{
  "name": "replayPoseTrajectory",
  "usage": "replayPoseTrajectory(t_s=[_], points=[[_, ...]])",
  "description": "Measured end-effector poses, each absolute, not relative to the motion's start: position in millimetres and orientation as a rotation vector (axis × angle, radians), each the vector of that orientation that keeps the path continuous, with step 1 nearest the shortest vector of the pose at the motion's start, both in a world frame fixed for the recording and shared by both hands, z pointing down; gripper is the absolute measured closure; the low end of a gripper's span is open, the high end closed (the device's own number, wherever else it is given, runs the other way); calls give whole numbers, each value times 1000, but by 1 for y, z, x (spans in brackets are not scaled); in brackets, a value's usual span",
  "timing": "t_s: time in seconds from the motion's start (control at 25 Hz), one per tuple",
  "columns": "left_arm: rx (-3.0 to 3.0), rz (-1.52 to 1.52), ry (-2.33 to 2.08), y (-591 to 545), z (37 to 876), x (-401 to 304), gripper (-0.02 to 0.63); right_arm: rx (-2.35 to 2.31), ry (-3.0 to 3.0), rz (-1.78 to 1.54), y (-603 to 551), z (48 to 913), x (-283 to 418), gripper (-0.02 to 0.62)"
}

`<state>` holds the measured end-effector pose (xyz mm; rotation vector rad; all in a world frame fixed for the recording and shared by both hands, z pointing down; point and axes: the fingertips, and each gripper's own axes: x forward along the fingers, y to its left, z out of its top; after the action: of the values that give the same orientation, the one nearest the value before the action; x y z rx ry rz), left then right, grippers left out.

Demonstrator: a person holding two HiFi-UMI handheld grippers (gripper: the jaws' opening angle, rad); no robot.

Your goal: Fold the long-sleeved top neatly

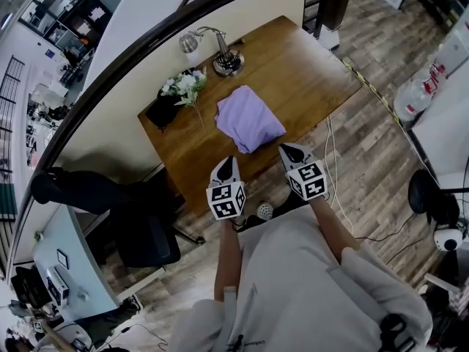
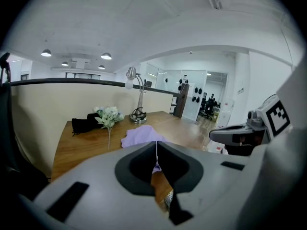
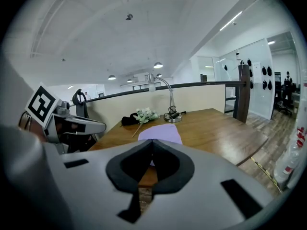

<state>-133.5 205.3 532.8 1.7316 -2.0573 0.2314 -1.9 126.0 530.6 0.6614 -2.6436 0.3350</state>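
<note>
The lilac long-sleeved top (image 1: 248, 118) lies folded into a compact bundle on the wooden table (image 1: 308, 72), near its front edge. It also shows as a lilac heap (image 2: 139, 135) in the left gripper view and as a flat lilac patch (image 3: 161, 133) in the right gripper view. Both grippers hang short of the table's near edge, apart from the top. My left gripper (image 1: 228, 164) is shut with nothing in it, its jaws meeting at a thin line (image 2: 157, 147). My right gripper (image 1: 290, 152) is likewise shut and empty (image 3: 152, 145).
A silver desk lamp (image 1: 216, 50) stands at the table's back. A sprig of white flowers (image 1: 185, 86) and a black pouch (image 1: 161, 111) lie at the back left. A black office chair (image 1: 143, 229) stands left of the person. Cables (image 1: 333, 160) trail over the wooden floor on the right.
</note>
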Motion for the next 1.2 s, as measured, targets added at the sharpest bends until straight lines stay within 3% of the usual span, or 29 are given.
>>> replayPoseTrajectory(t_s=[1.2], points=[[1793, 285, -1982, 209, 549, -103, 581, 682, -2601, 346, 152, 560, 24, 593]])
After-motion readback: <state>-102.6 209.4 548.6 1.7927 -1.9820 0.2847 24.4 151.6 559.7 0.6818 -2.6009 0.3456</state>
